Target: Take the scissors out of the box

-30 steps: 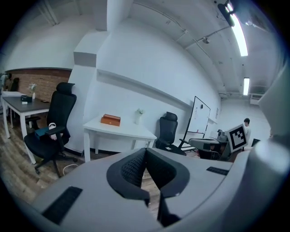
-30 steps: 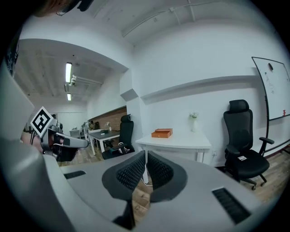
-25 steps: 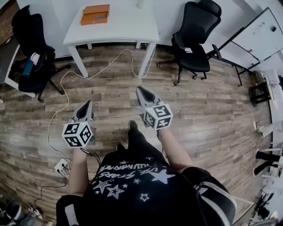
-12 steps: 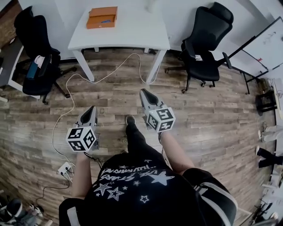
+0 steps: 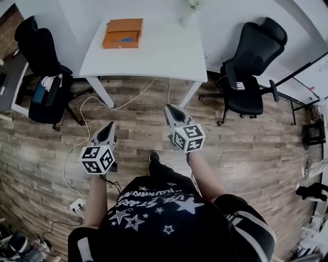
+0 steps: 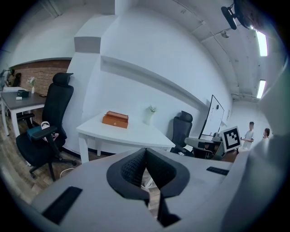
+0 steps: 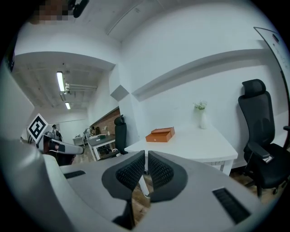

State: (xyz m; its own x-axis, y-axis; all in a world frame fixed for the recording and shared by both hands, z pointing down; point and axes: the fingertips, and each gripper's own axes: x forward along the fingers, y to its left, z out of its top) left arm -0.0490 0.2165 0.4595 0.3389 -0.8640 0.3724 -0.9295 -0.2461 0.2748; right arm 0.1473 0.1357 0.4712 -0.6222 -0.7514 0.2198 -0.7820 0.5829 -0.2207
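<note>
The orange box (image 5: 122,33) sits near the far left corner of the white table (image 5: 154,56). A bluish shape shows on top of it, but I cannot tell whether that is the scissors. I stand back from the table on the wood floor (image 5: 246,138), well apart from the box, with both tongs held out toward it. My left gripper (image 5: 110,124) has its 2 jaws pressed together at the tips, with nothing between them. My right gripper (image 5: 167,106) shows only a thin slit between its 2 jaws and is also empty. A small vase (image 5: 189,10) stands at the table's back edge. 1 black office chair (image 5: 251,66) stands right of the table and another (image 5: 38,61) stands to its left. A white power strip (image 5: 77,205) lies on the floor by my left side.
</note>
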